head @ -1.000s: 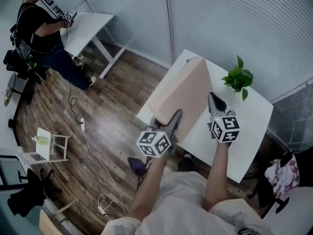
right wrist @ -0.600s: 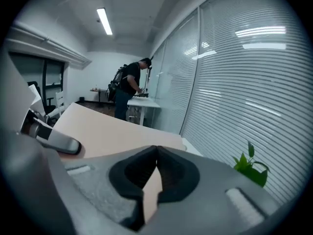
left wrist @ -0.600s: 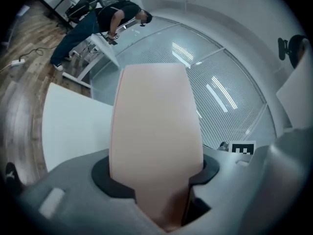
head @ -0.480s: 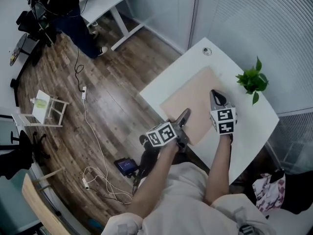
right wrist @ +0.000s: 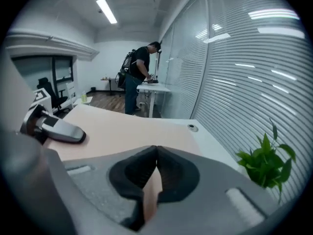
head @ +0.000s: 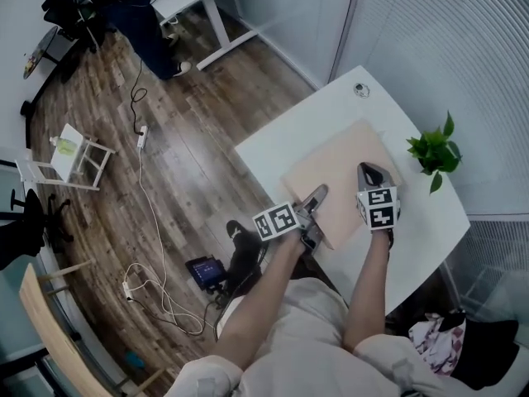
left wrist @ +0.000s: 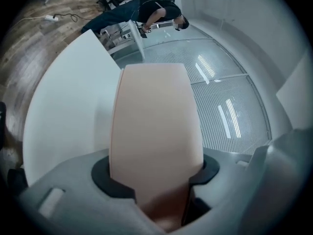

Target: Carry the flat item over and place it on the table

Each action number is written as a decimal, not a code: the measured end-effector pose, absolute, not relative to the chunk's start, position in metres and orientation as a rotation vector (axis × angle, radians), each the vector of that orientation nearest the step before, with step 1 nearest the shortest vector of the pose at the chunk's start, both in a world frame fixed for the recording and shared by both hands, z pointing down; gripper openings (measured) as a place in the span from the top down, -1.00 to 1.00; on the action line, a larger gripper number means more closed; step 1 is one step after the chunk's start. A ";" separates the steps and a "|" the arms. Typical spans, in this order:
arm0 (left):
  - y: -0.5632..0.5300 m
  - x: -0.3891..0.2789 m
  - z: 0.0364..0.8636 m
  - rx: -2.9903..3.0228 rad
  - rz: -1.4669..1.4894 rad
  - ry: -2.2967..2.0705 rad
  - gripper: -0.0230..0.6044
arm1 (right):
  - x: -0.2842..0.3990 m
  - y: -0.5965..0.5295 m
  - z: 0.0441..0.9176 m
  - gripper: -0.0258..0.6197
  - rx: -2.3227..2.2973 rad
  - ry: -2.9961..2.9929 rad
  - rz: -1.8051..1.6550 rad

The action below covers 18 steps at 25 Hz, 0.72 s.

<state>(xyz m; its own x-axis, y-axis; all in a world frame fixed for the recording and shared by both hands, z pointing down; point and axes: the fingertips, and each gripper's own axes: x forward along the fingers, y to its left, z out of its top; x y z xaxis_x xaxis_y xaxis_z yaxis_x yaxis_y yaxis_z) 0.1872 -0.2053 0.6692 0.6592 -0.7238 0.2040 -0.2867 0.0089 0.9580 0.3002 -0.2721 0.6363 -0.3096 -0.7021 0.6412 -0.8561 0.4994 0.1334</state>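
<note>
Board (head: pixel 340 170) pale peach; table (head: pixel 304 126) white; plant (head: pixel 436 151) green; floor (head: pixel 169 193) brown wood-grain.

Light: even, cool, fairly bright indoors. Source seen: strip light (right wrist: pixel 106 10) on the ceiling, right gripper view. Streaks of glare on the blinds (left wrist: pixel 230 119). Shadows soft and faint. Head view sharp at centre, lines bowed toward the edges. Both gripper views bend strongly, with black corners. Board (left wrist: pixel 154 126) and left gripper (left wrist: pixel 156 178) blur close to the lens
</note>
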 end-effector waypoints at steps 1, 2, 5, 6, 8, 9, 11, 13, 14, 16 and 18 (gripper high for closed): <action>-0.205 0.189 0.673 1.557 -0.425 -0.851 0.03 | 0.298 -0.271 0.644 0.92 1.241 -2.086 0.292; -0.206 0.190 0.676 1.538 -0.433 -0.846 0.03 | 0.294 -0.271 0.650 0.92 1.213 -2.084 0.288; -0.209 0.187 0.683 1.495 -0.457 -0.842 0.03 | 0.279 -0.274 0.657 0.92 1.135 -2.083 0.293; -0.211 0.187 0.685 1.482 -0.465 -0.839 0.03 | 0.278 -0.277 0.659 0.92 1.113 -2.077 0.294; -0.213 0.189 0.692 1.451 -0.477 -0.833 0.03 | 0.280 -0.282 0.667 0.92 1.079 -2.060 0.318; -0.213 0.191 0.697 1.434 -0.482 -0.831 0.03 | 0.283 -0.285 0.672 0.92 1.067 -2.048 0.332; -0.212 0.194 0.704 1.417 -0.490 -0.830 0.03 | 0.290 -0.290 0.680 0.92 1.062 -2.019 0.331; -0.213 0.196 0.706 1.419 -0.491 -0.830 0.03 | 0.296 -0.298 0.682 0.92 1.072 -2.002 0.314; -0.214 0.196 0.706 1.420 -0.487 -0.833 0.03 | 0.297 -0.301 0.683 0.92 1.078 -2.005 0.326; -0.216 0.194 0.709 1.416 -0.480 -0.848 0.03 | 0.294 -0.302 0.684 0.92 1.085 -2.031 0.381; -0.216 0.191 0.712 1.407 -0.474 -0.870 0.02 | 0.293 -0.304 0.686 0.92 1.086 -2.055 0.408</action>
<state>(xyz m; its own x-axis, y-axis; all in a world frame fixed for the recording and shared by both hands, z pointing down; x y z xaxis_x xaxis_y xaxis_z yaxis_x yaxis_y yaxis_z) 0.1913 -0.2159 0.7117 0.6191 -0.7474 0.2410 -0.2030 0.1441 0.9685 0.2929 -0.3038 0.6863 -0.3476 -0.5630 0.7498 -0.8069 0.5869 0.0666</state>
